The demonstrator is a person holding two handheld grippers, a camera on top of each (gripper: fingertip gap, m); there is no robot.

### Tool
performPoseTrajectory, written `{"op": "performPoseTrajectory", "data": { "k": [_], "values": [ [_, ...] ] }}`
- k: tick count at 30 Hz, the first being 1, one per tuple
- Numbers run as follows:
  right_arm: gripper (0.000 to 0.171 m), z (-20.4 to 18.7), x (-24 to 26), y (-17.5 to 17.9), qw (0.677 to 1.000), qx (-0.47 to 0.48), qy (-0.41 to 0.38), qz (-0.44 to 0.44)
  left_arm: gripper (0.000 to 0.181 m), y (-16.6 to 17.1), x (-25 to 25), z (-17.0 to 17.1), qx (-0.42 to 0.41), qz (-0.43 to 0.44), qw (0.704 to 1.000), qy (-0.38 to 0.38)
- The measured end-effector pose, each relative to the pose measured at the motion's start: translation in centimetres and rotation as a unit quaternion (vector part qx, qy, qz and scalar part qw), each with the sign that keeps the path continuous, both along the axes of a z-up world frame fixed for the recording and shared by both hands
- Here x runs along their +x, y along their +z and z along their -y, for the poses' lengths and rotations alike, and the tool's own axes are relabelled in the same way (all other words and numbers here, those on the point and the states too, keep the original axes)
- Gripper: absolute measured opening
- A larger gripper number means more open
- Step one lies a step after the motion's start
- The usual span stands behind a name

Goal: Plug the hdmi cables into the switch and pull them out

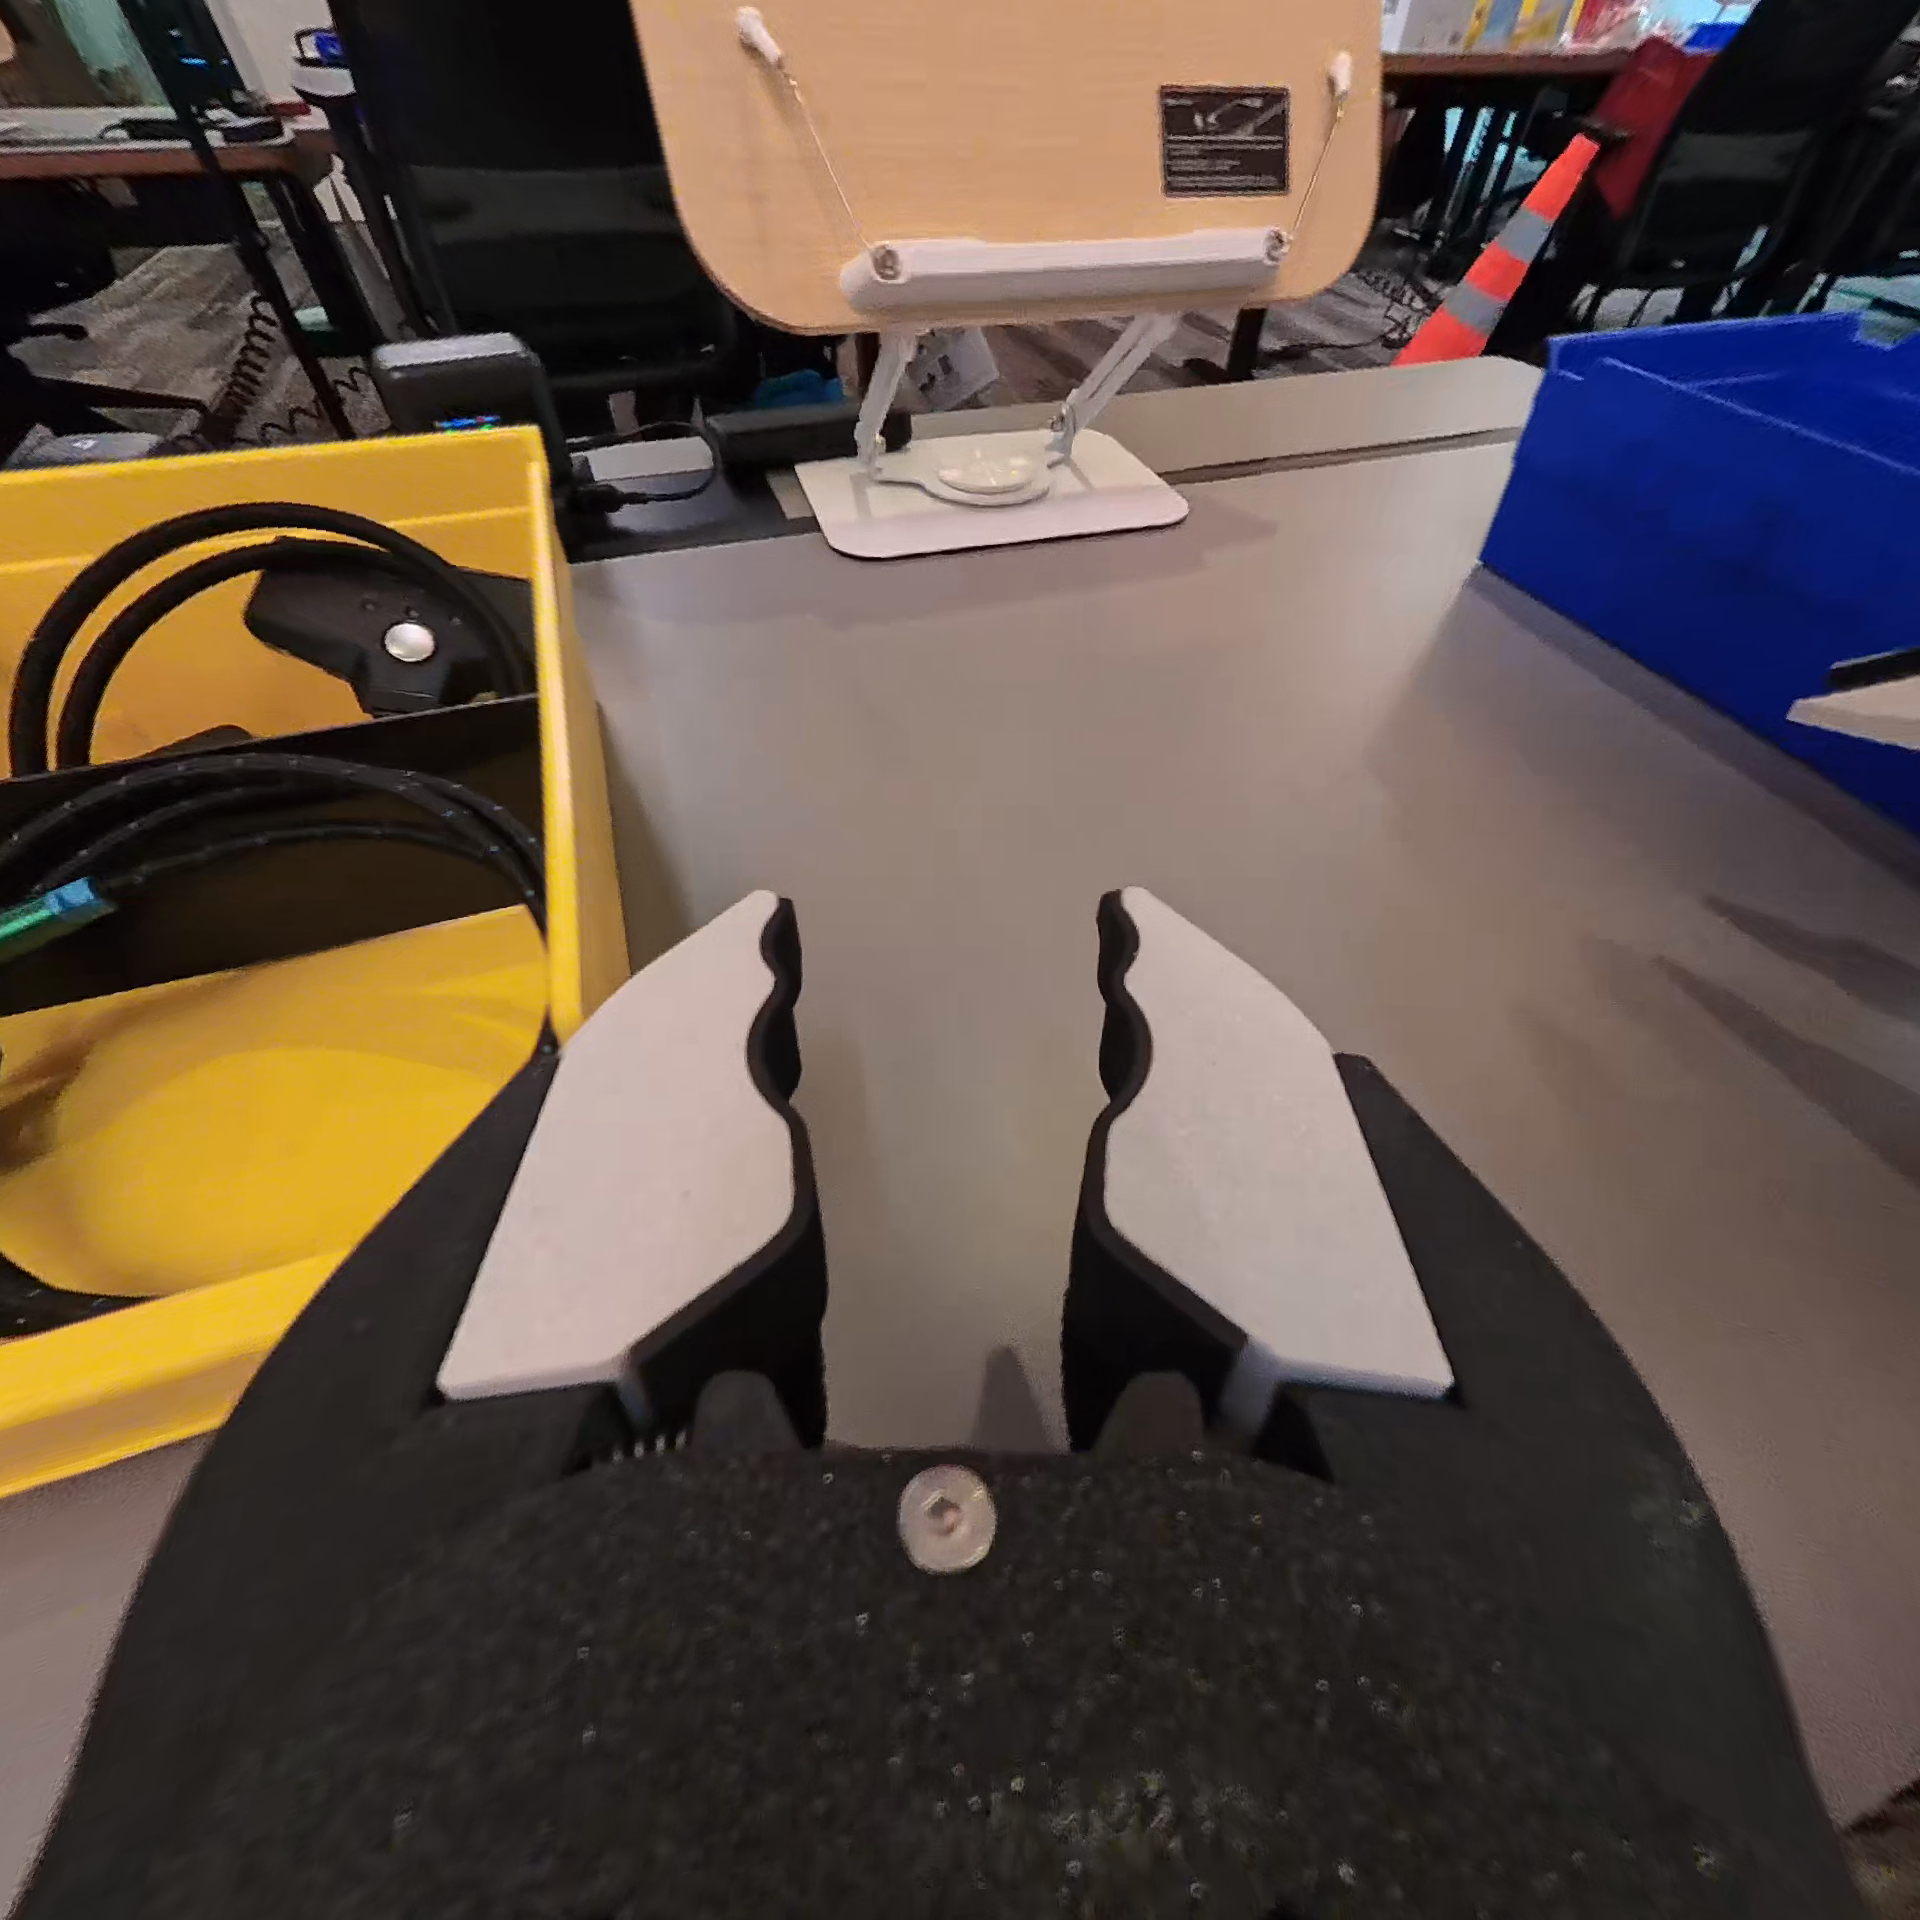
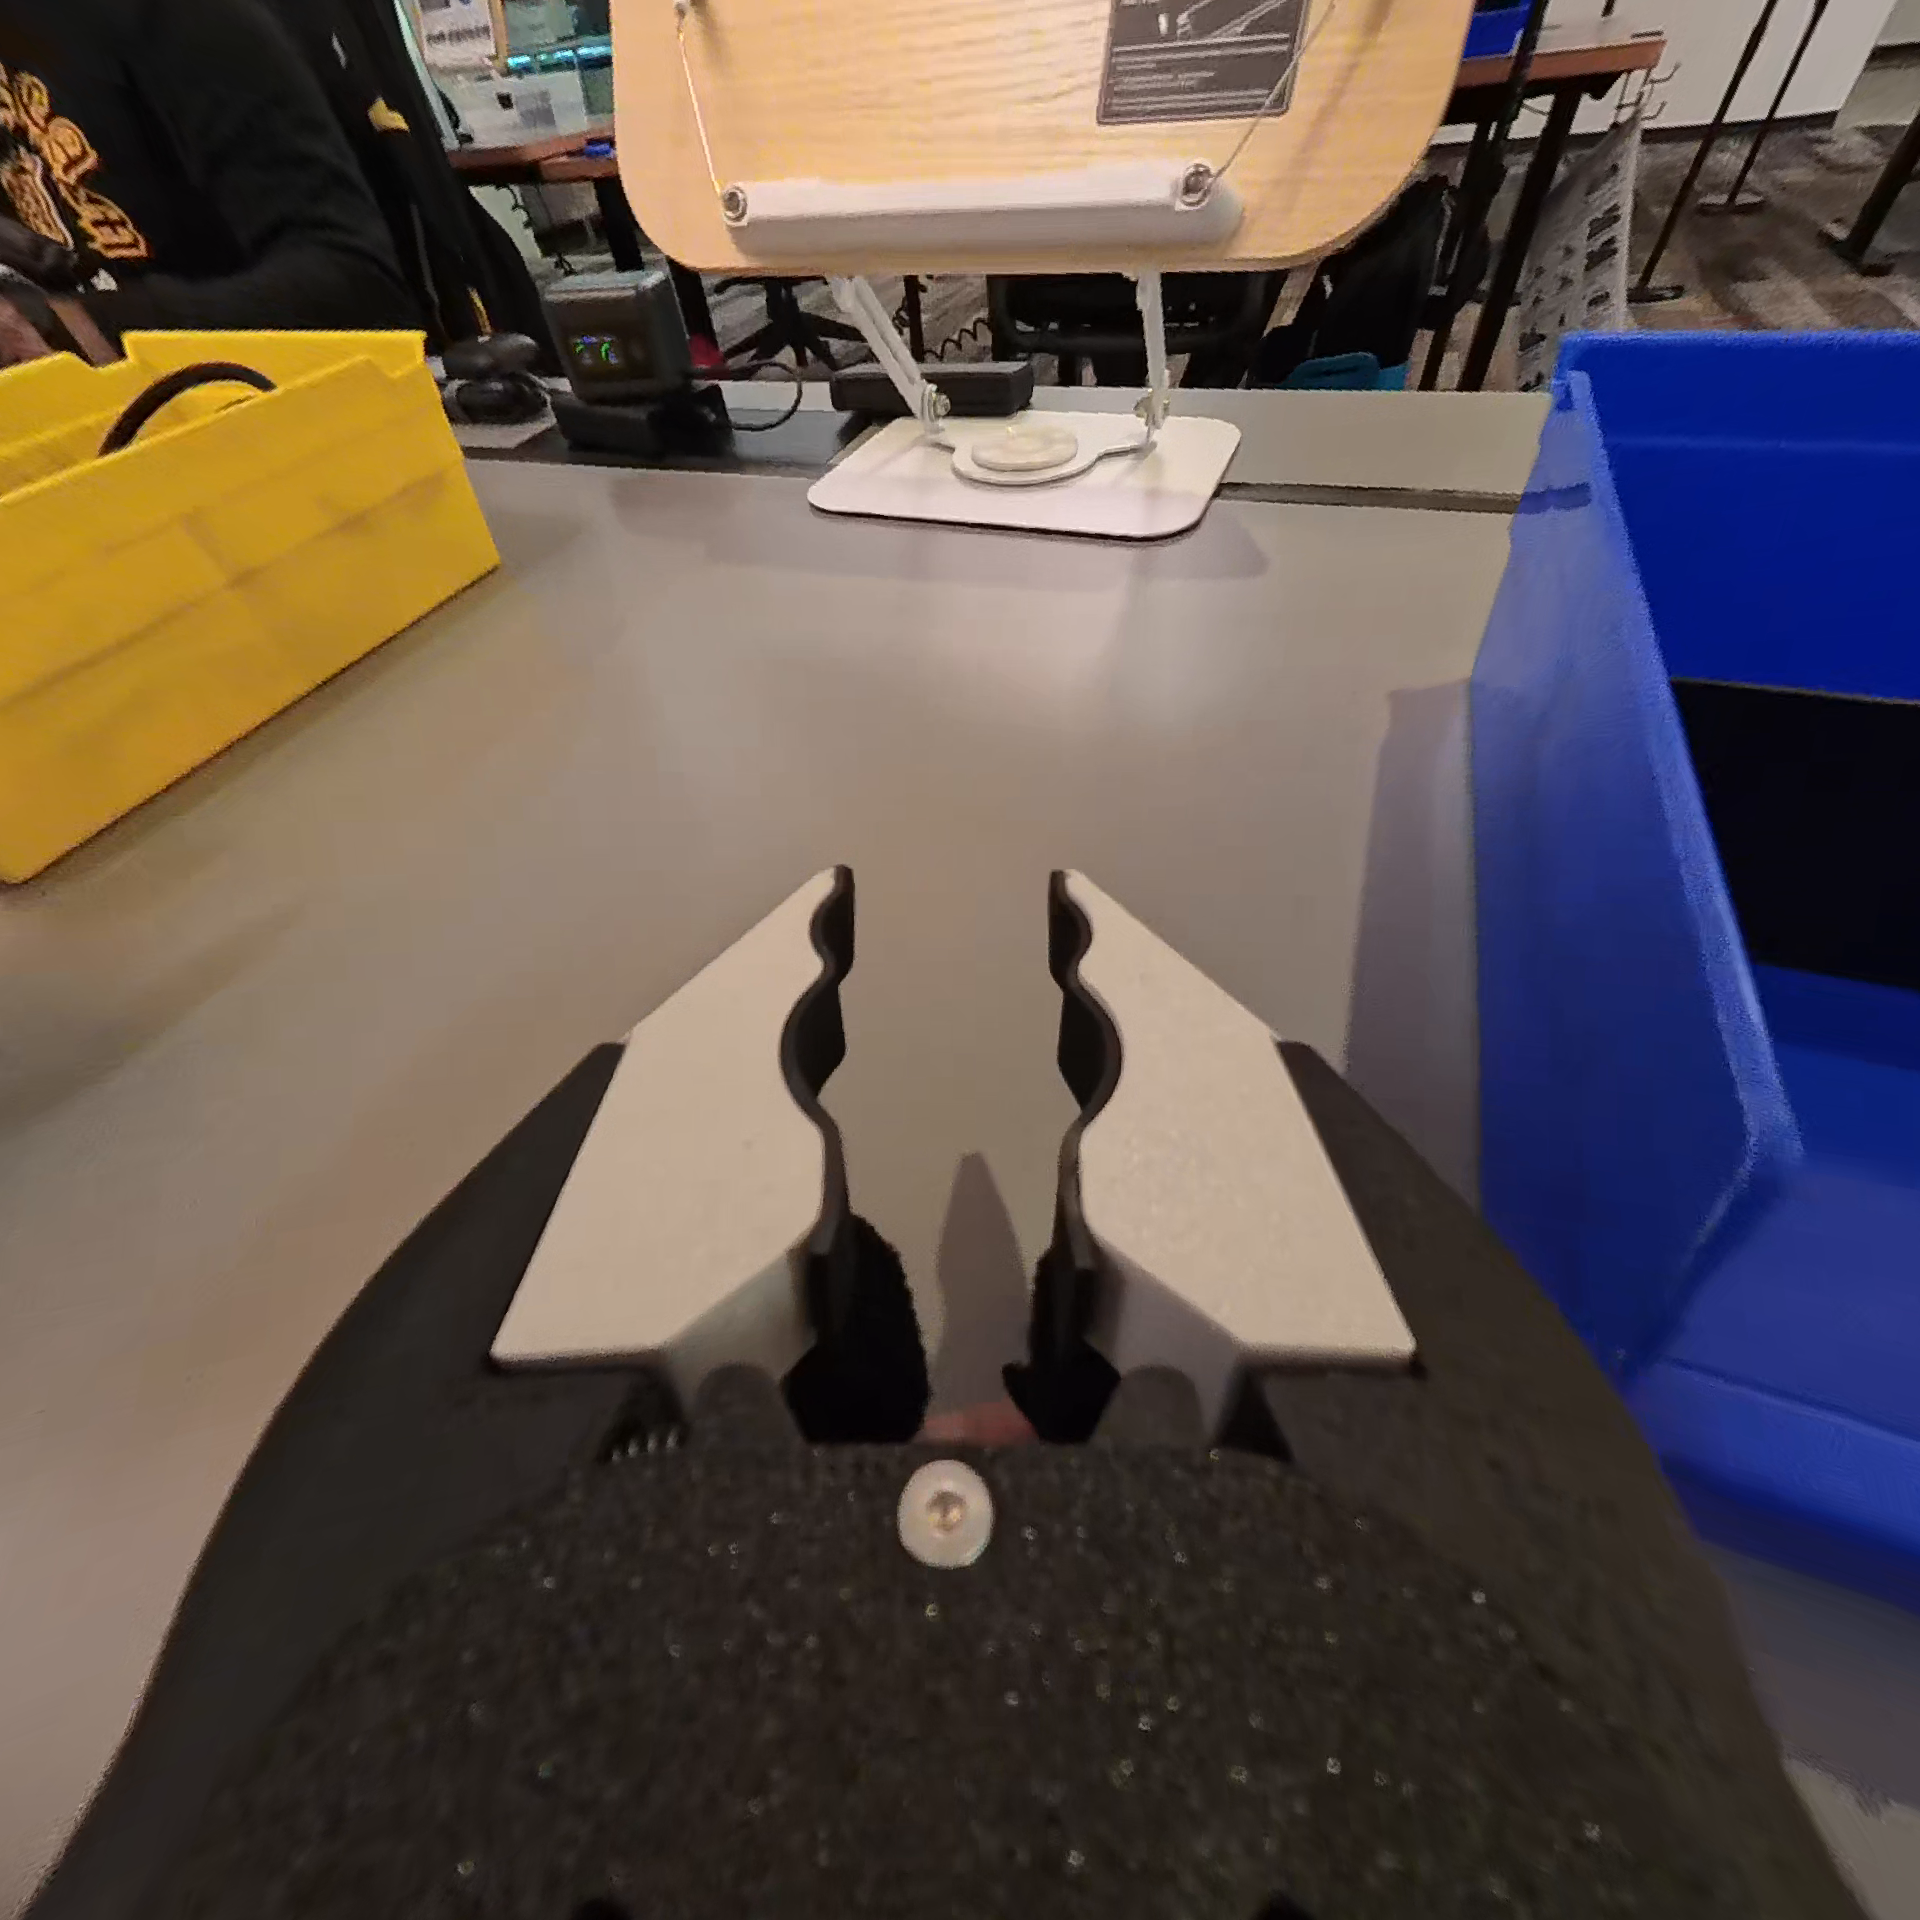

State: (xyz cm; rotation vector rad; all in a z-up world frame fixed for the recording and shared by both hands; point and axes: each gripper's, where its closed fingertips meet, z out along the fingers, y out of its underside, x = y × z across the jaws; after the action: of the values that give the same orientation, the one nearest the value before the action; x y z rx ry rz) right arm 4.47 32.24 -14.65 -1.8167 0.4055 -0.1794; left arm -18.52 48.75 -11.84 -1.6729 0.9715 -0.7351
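Observation:
A black HDMI switch (image 1: pixel 384 644) with a round silver button lies in the back compartment of a yellow bin (image 1: pixel 566 790), inside a coiled black cable (image 1: pixel 125 592). A braided black HDMI cable (image 1: pixel 312 821) with a blue-green plug (image 1: pixel 52 914) lies in the bin's front compartment. My left gripper (image 1: pixel 948 914) is open and empty over the grey table, just right of the bin. My right gripper (image 2: pixel 951 894) is open and empty over the table, between the yellow bin (image 2: pixel 208 582) and a blue bin. A cable loop (image 2: pixel 187 400) shows above the yellow bin's rim.
A blue bin (image 2: pixel 1621 831) stands on the right; it also shows in the left wrist view (image 1: pixel 1714 540), with the other gripper's fingertip (image 1: pixel 1860 696) before it. A wooden board on a white stand (image 1: pixel 997 488) stands at the table's far edge. A person in black (image 2: pixel 156 187) sits behind. From the left gripper's tips to the black HDMI switch (image 1: pixel 384 644) is close to 25 centimetres.

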Motion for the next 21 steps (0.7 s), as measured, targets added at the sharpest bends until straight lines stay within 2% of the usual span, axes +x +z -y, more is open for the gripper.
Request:
{"op": "performPoseTrajectory", "data": {
  "k": [3,5,8,13,17,21],
  "values": [
    [0.037,0.3,0.0,0.2,0.999,-0.008,0.001,0.032,0.054,0.4,0.3,-0.5,-0.008,0.010,1.000,0.002],
    [0.037,1.0,-0.2,-0.3,1.000,-0.009,0.002,0.011,0.052,1.1,0.4,-1.1,-0.009,0.006,1.000,0.005],
    [0.037,2.4,-0.6,-0.2,1.000,-0.003,-0.001,-0.001,0.040,3.4,-0.8,-4.6,0.014,-0.039,0.998,0.052],
    [0.037,4.7,-0.6,0.0,1.000,-0.004,-0.007,0.018,0.047,3.1,-1.7,-12.6,-0.018,-0.237,0.970,0.054],
    [0.037,5.1,0.1,-0.3,1.000,-0.004,-0.009,0.004,0.041,1.7,0.5,-17.5,-0.064,-0.324,0.944,0.007],
    [0.038,4.8,0.3,-0.2,1.000,-0.001,-0.007,0.002,0.037,-0.9,2.0,-21.5,-0.107,-0.411,0.905,-0.002]
  ]
}}
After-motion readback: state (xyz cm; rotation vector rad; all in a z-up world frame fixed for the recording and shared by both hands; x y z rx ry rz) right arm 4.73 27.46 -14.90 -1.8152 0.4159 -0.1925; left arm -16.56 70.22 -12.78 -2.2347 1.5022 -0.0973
